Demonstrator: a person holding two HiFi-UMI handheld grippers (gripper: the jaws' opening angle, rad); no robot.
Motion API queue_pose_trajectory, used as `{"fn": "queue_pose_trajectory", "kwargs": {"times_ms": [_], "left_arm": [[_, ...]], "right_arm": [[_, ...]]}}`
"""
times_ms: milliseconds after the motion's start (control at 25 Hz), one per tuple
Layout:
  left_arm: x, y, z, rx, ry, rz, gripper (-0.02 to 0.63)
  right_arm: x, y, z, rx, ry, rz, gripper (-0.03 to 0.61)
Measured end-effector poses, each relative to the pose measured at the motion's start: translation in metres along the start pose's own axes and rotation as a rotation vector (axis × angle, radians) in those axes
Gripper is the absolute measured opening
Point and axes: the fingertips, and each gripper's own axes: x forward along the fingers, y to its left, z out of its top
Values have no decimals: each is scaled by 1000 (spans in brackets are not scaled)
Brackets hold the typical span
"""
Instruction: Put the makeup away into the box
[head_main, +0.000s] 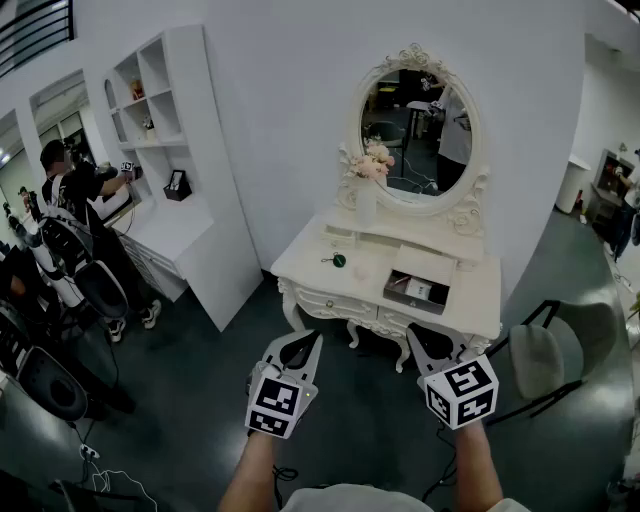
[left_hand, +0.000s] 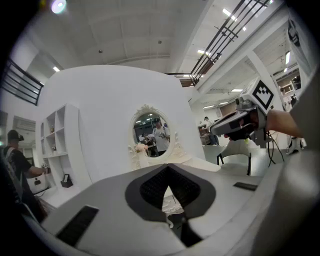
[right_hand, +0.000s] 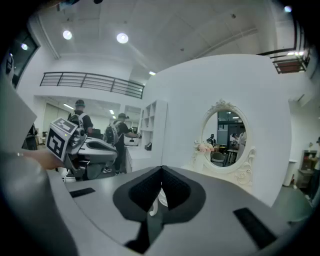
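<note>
A white dressing table (head_main: 470, 300) stands ahead against the wall. On its top lies an open dark box (head_main: 415, 292) at the right, and a small round dark-green item (head_main: 339, 261) near the middle. Both grippers hang in the air in front of the table, well short of it. My left gripper (head_main: 312, 338) is shut with nothing between its jaws, which meet at a point (left_hand: 167, 168). My right gripper (head_main: 414, 334) is shut and empty too, its jaws together (right_hand: 161, 170). Each shows in the other's gripper view, the right gripper (left_hand: 239, 123) and the left gripper (right_hand: 86, 149).
An oval mirror (head_main: 420, 130) and a vase of pink flowers (head_main: 368, 165) stand at the back of the table. A grey chair (head_main: 545, 355) is to its right. A white shelf unit with a desk (head_main: 170, 150) stands at the left, with people (head_main: 70, 200) beside it.
</note>
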Motion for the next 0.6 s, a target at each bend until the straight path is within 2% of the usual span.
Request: {"fn": "queue_pose_trajectory", "kwargs": {"times_ms": [240, 600], "left_arm": [[6, -15, -4, -6, 14, 8, 11], [15, -21, -12, -9, 39, 10, 11]], "right_arm": [[-5, -15, -4, 94, -40, 27, 2], [6, -19, -20, 80, -15, 59, 2]]}}
